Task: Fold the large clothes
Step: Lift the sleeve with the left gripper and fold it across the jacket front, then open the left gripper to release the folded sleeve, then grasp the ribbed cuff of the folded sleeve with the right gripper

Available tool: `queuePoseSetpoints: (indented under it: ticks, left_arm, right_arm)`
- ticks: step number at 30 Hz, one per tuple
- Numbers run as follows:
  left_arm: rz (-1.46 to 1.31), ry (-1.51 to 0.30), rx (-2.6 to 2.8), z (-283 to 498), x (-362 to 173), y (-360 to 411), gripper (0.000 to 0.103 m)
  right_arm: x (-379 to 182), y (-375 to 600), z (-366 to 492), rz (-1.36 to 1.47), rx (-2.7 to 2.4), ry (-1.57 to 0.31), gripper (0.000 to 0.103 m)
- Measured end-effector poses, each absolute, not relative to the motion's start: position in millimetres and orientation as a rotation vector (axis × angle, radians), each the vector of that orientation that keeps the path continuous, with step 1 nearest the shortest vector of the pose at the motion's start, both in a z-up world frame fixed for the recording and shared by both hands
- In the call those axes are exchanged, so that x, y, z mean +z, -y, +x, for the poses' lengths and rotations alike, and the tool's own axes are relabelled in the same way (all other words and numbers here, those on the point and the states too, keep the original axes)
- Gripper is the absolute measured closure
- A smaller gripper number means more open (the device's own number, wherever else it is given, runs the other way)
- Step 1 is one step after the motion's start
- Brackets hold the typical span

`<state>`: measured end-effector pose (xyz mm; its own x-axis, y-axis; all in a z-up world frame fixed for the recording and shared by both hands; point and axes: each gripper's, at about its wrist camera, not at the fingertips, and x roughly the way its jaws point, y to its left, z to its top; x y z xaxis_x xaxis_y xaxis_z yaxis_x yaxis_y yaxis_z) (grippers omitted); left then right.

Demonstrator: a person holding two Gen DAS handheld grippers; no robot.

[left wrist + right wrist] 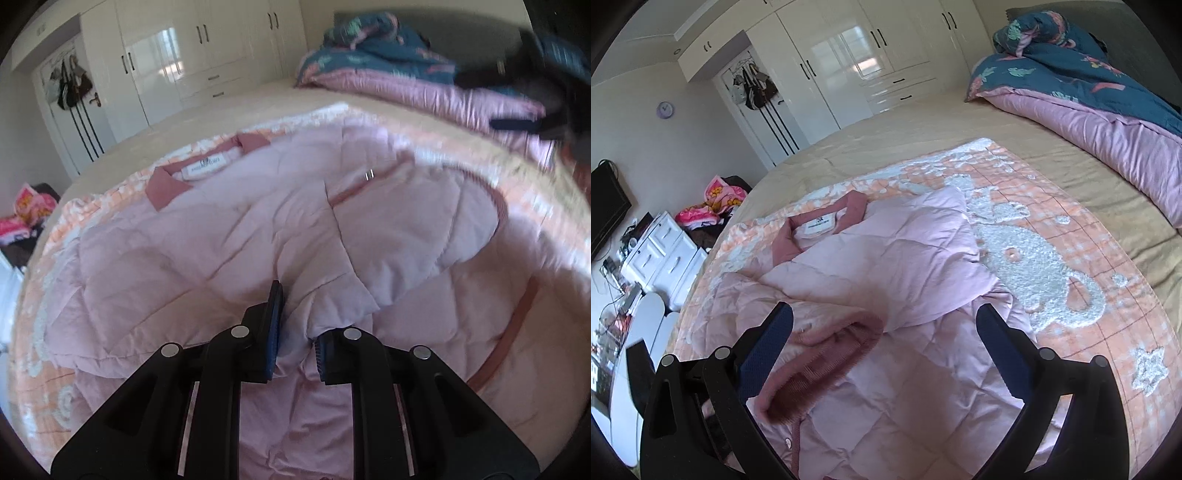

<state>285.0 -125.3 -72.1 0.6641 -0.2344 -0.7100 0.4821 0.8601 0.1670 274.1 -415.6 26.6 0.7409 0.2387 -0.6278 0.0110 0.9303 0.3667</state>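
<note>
A pale pink quilted jacket (258, 229) with a darker pink collar (162, 186) lies spread on the bed, its white label facing up. My left gripper (297, 332) is shut on a bunched fold of the jacket near its lower part, with fabric pinched between the blue pads. In the right wrist view the jacket (886, 251) has one side folded inward. A dark pink ribbed cuff (827, 354) lies just below my right gripper (884, 332), which hovers open and wide with nothing gripped. The right gripper also shows as a dark blur (554, 110) at the far right of the left wrist view.
The jacket rests on an orange-and-white plush blanket (1034, 258) over a beige bedcover (886, 140). A rolled pink and teal duvet (1108, 122) lies at the bed's far right. White wardrobes (849, 55) line the back wall, and white drawers (665, 251) stand left of the bed.
</note>
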Motion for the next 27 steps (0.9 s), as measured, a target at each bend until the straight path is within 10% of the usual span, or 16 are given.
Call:
queuePoseSetpoints:
  ticks: [9,15,27]
  left_arm:
    - [0.369,-0.796,-0.404,277.3,-64.6,121.3,0.082]
    - [0.289,-0.827,-0.455,270.5,-48.3,114.4,0.025]
    - [0.151,-0.767,-0.376,277.7,-3.8,66.0,0.009]
  right_arm:
    - [19.5,414.5,277.1,0.394,0.16,-0.768,0.004]
    - [13.6,402.0,280.5,0.397,0.213,-0.804,0.004]
    - [-11.9,368.9,284.1,0.395,0.286,-0.914,0.004]
